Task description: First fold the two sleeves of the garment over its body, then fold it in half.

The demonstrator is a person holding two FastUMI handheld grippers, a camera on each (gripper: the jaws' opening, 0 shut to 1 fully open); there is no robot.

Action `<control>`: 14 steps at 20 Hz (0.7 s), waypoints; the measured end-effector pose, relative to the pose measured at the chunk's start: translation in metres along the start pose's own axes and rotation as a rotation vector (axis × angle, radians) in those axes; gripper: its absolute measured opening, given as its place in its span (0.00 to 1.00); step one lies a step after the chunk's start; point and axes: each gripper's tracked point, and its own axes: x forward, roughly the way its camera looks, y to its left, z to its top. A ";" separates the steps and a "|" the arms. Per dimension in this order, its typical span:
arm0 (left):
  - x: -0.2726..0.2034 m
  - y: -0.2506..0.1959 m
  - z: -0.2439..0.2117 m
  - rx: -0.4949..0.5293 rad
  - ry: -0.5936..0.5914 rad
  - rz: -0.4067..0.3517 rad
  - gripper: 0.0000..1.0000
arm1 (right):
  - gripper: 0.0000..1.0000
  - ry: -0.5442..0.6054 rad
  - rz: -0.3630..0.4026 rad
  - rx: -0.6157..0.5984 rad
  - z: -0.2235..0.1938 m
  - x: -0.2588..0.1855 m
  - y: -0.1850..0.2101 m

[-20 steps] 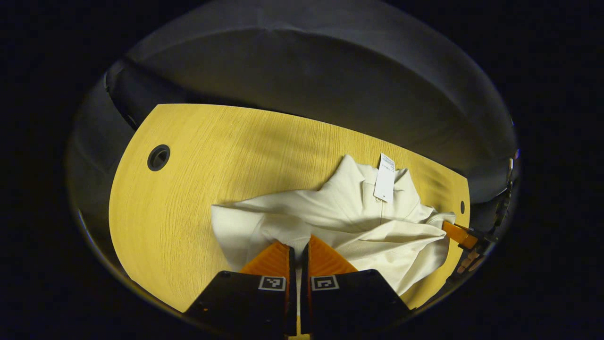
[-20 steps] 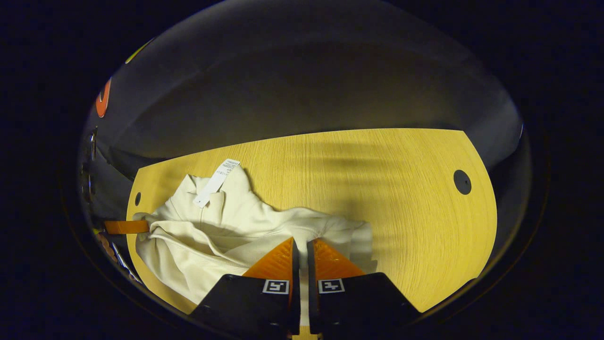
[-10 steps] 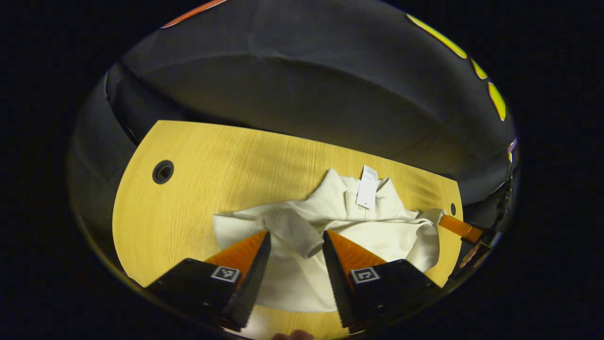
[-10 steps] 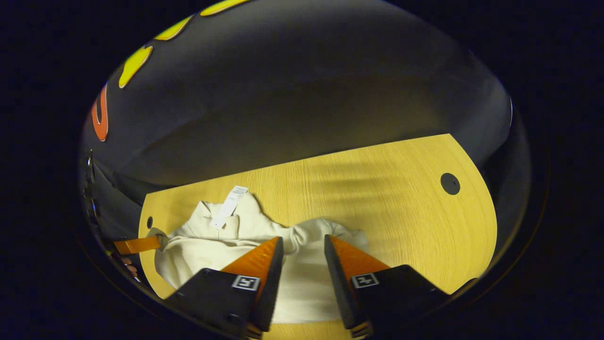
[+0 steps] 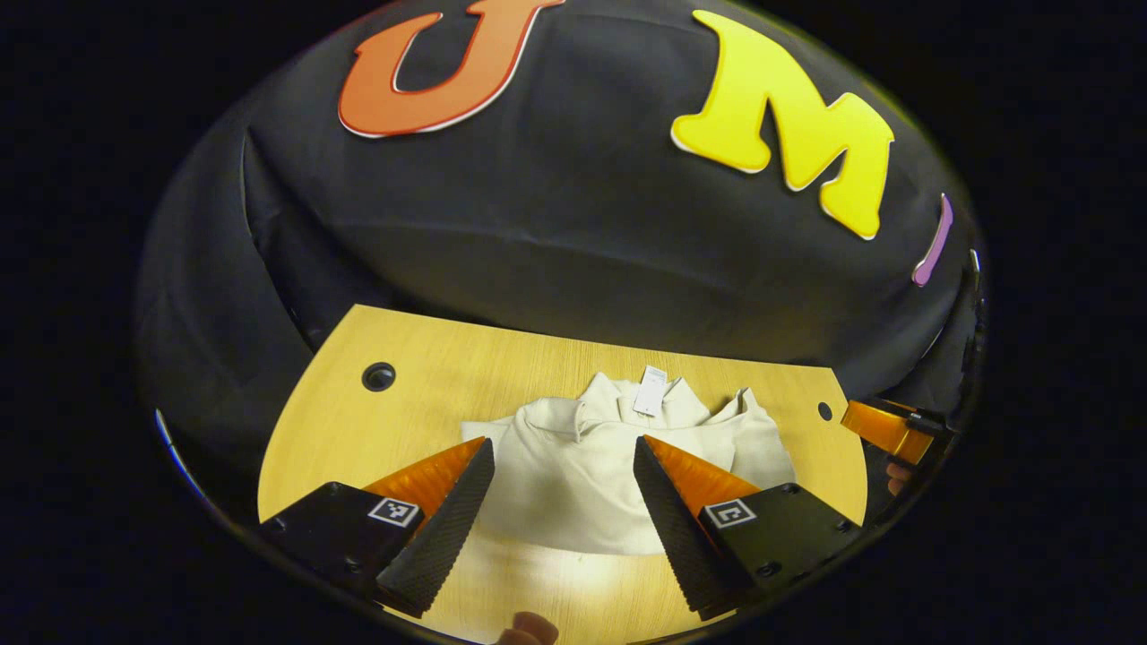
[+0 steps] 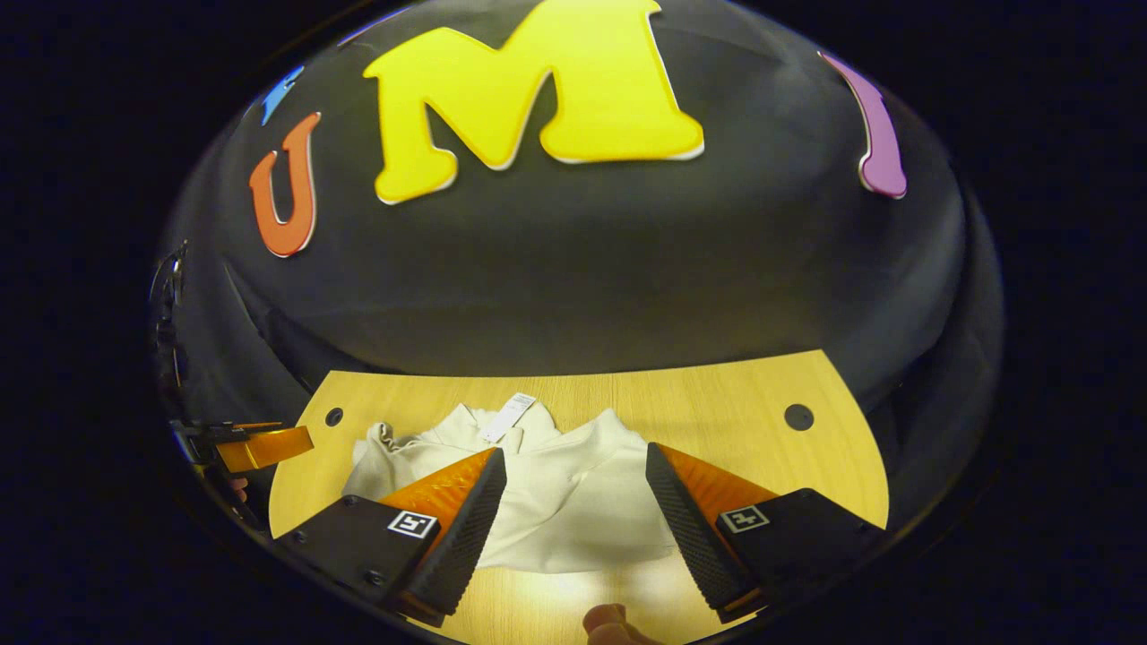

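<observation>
Hovering above bench (image 5: 430,376): left tongs (image 5: 563,448), right tongs (image 6: 575,457), both spread apart, clear of folded garment (image 5: 582,475).

Recording booth/lab setup: black cloth wall (image 5: 573,242) behind wood desk (image 5: 430,376) w/ cable holes (image 5: 378,376).

One garment (image 5: 591,475), one tag (image 5: 651,391), one table (image 5: 421,381) with two holes (image 5: 378,376).
</observation>
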 end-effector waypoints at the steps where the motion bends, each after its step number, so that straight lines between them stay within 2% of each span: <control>1: -0.018 0.006 0.004 0.030 -0.049 0.016 0.99 | 0.98 -0.033 -0.007 -0.029 0.004 -0.021 0.006; 3: -0.056 0.013 0.017 0.071 -0.157 0.034 0.99 | 0.94 -0.116 -0.031 -0.079 0.014 -0.060 0.009; 4: -0.076 0.011 0.023 0.075 -0.207 0.035 0.99 | 0.98 -0.153 -0.027 -0.084 0.018 -0.082 0.014; 7: -0.125 0.010 0.018 0.072 -0.311 0.050 0.99 | 0.98 -0.278 -0.073 -0.050 0.022 -0.149 0.008; 9: -0.161 0.008 0.012 0.091 -0.378 0.077 0.99 | 0.98 -0.381 -0.110 -0.099 0.024 -0.195 0.004; 12: -0.209 0.011 0.007 0.097 -0.463 0.097 0.98 | 0.98 -0.468 -0.065 -0.110 0.009 -0.253 0.019; 14: -0.243 0.015 0.005 0.077 -0.531 0.101 0.98 | 0.96 -0.477 -0.074 -0.116 -0.005 -0.276 0.015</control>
